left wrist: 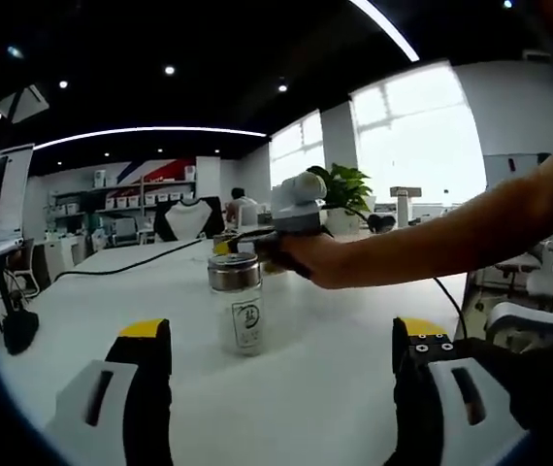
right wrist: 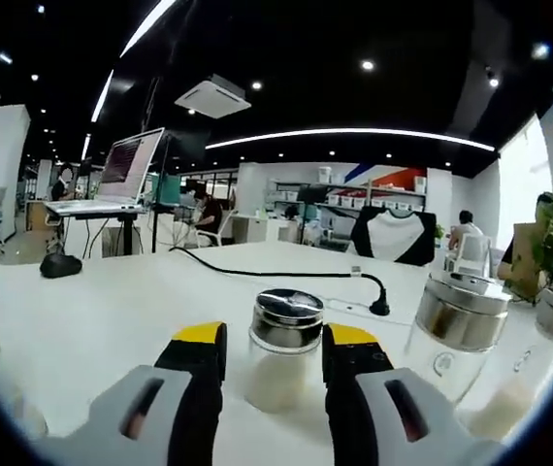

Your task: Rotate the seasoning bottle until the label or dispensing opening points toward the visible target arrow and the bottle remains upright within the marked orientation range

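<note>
White office table (left wrist: 335, 388): right gripper (right wrist: 274, 361) jaws flank the upright seasoning bottle (right wrist: 286, 345), positioned to rotate it; left gripper (left wrist: 281, 349) waits wide.

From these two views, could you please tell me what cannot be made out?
- Target arrow: not visible on the white table in either view.
- Label print on the seasoning bottle: too small, left gripper view.
- Right claw contact with the bottle: unclear, right gripper view.
- Second jar: partly cut off, blurred.

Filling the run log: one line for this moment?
right tongs: around seasoning bottle | left tongs: open, off bottle | bottle: upright on white table
</note>
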